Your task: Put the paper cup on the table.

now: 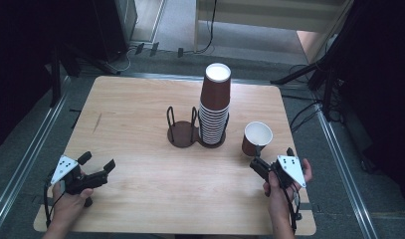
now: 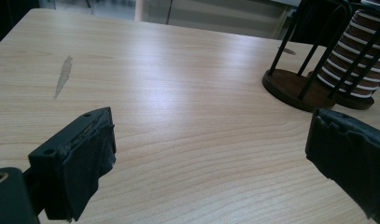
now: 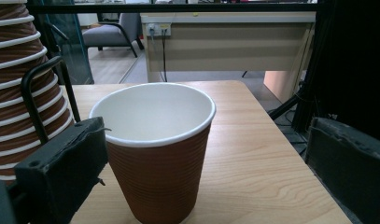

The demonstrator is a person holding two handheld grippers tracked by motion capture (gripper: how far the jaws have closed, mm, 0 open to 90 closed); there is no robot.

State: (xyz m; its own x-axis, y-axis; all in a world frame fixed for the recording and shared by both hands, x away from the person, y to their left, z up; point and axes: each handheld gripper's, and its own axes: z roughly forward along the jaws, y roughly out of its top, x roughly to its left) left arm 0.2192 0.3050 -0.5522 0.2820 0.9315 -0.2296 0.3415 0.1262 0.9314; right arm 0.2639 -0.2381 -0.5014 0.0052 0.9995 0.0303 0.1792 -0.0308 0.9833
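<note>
A single brown paper cup (image 1: pixel 256 138) is seen standing upright on the table (image 1: pixel 140 144), its open white mouth turned straight up and its long axis vertical, with no lean that can be made out. In the high view it is placed toward the right side of the tabletop, at about four o'clock from the wire cup holder (image 1: pixel 182 130) and just beside the tall stack of cups (image 1: pixel 215 107), which is set upside down in the holder's right-hand bay; the left-hand bay is seen bare.

The right gripper (image 1: pixel 270 163) is held by a hand near the table's lower right edge, and the cup lies at about eleven o'clock from it, just ahead of its fingertips. In the right gripper view the cup (image 3: pixel 157 149) is framed between the two black jaws, which are spread wide: the left jaw is very close to the cup's wall, though contact cannot be confirmed, and the right jaw is well apart from it. Nothing is gripped.

The left gripper (image 1: pixel 97 163) is held low at the left of the table, at about eight o'clock from the holder and well apart from it. Its jaws are likewise spread wide over bare wood, with the holder's base (image 2: pixel 297 88) seen far ahead at about two o'clock.
</note>
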